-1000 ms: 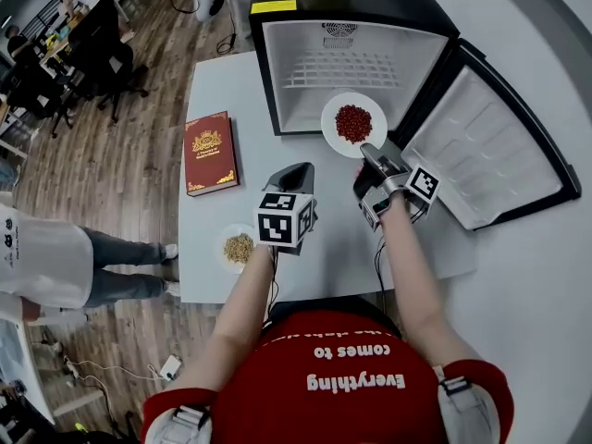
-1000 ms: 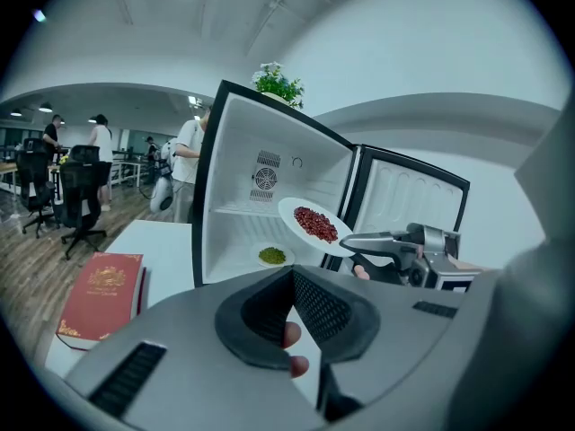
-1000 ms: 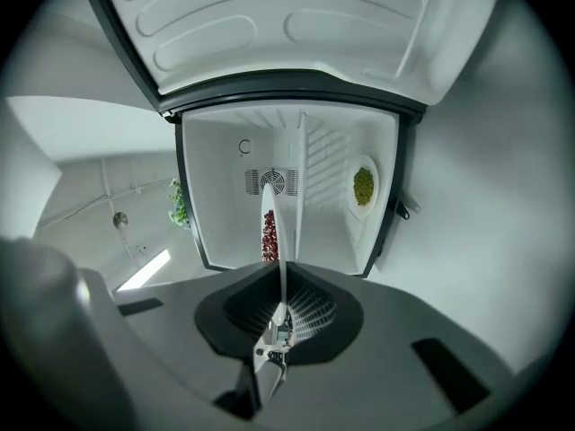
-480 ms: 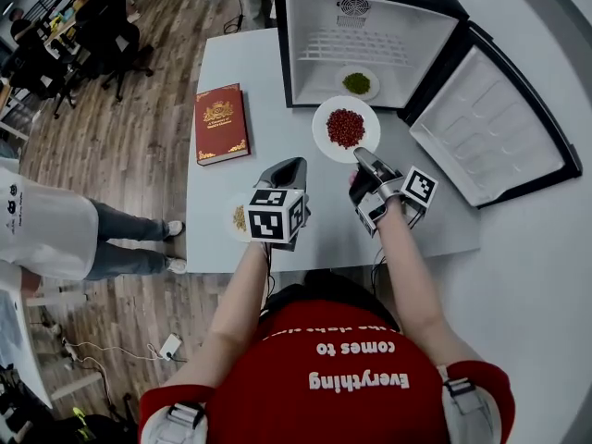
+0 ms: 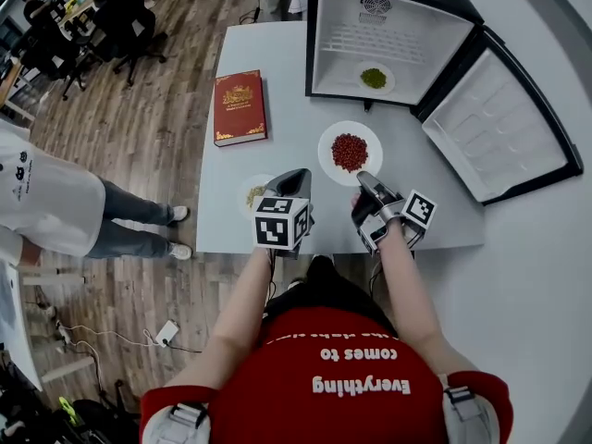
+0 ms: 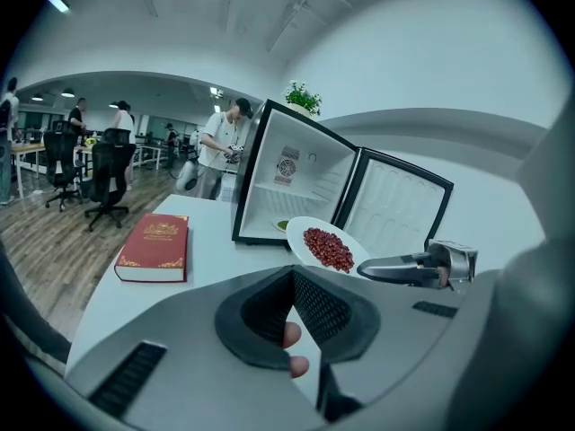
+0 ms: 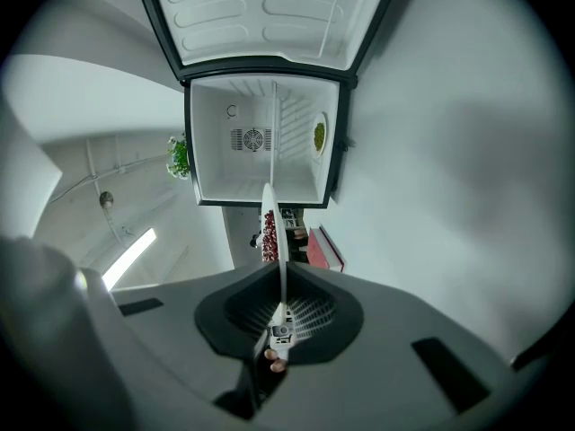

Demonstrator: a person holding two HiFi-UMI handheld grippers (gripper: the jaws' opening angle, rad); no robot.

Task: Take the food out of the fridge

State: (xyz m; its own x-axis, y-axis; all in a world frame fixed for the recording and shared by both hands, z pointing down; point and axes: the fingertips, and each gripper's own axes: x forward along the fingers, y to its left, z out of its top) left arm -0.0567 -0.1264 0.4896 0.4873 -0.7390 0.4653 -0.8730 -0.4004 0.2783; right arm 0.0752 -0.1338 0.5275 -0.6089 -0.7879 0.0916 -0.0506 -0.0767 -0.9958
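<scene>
A white plate of red beans (image 5: 350,153) is held over the white table (image 5: 287,63) in front of the open fridge (image 5: 326,35). My right gripper (image 5: 363,181) is shut on its near rim. In the right gripper view the plate (image 7: 274,232) runs edge-on into the jaws of the right gripper (image 7: 281,285). A small plate of green food (image 5: 374,79) sits inside the fridge. My left gripper (image 5: 294,185) is shut and holds nothing, just right of a plate of yellowish grain (image 5: 252,195). The left gripper view shows the red beans (image 6: 328,248) and the right gripper (image 6: 364,267).
A red book (image 5: 239,107) lies on the table's left side. The fridge door (image 5: 499,128) lies open to the right. A person in white (image 5: 46,211) stands on the wooden floor at the left, with office chairs (image 5: 120,17) beyond.
Both grippers have drawn back from the fridge toward the table's near edge. The plate of red beans came along in the right gripper, and the green plate inside the fridge now shows.
</scene>
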